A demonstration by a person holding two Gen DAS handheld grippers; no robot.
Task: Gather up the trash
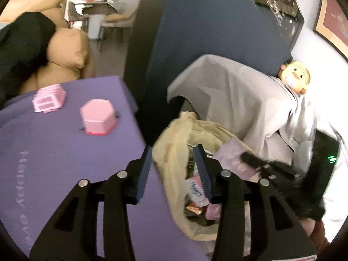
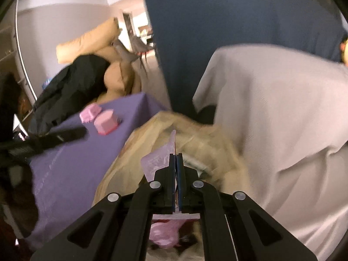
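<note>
A beige plastic trash bag (image 1: 174, 134) hangs open beside the purple table (image 1: 65, 152); it holds several wrappers (image 1: 196, 192). My left gripper (image 1: 174, 154) is open and empty above the bag's near rim. My right gripper (image 2: 176, 155) is shut on a flat pale-pink wrapper (image 2: 156, 161), held over the bag (image 2: 206, 139). In the left wrist view that wrapper (image 1: 230, 154) and the right gripper (image 1: 245, 157) show over the bag's right side. More pink trash (image 2: 165, 232) lies in the bag below.
Two pink boxes (image 1: 49, 97) (image 1: 99, 116) stand on the purple table. A grey cloth-covered chair (image 1: 239, 100) is right of the bag, with a yellow duck toy (image 1: 294, 77). A dark blue panel (image 1: 195, 32) stands behind. A tan sofa (image 1: 65, 47) is at the left.
</note>
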